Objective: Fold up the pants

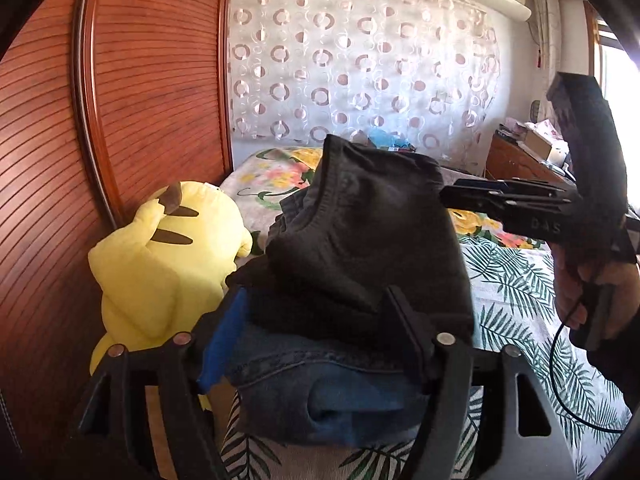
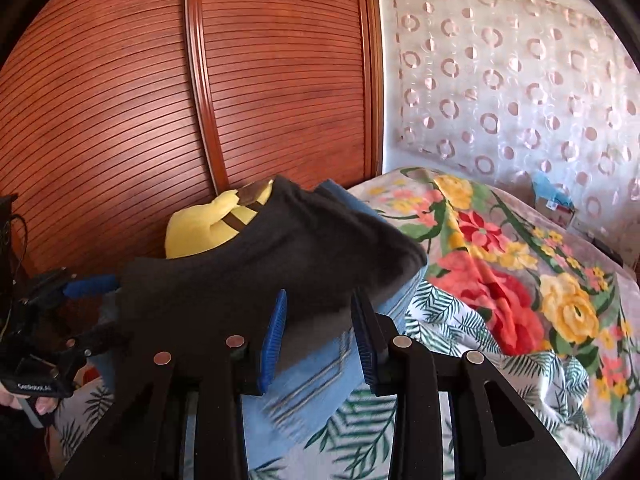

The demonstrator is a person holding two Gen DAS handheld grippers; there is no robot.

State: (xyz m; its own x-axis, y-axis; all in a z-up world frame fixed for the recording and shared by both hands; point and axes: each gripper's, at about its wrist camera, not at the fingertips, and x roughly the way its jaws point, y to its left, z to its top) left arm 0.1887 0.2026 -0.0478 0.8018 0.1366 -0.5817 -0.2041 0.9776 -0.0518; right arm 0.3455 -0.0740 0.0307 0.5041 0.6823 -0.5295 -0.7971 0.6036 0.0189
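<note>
Dark folded pants (image 1: 360, 240) set atop jeans stack (image 1: 320, 392); left hand-held gripper (image 1: 316, 332) apart, right hand-held gripper (image 2: 320, 344) clamped on them; release next.

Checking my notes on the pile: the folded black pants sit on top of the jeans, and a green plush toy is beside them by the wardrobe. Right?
Not quite: the plush toy is yellow, not green, as the left wrist view shows. The black pants do sit on the jeans, by the wardrobe.

Both wrist cameras are looking slightly downward along their fingers, sitting very close to the stacked pants (image 1: 360, 248). The left is facing the bed's (image 1: 520, 280) far edge; the right is facing the wardrobe (image 2: 120, 120). Both are sharing the yellow plush (image 2: 208, 224).
</note>
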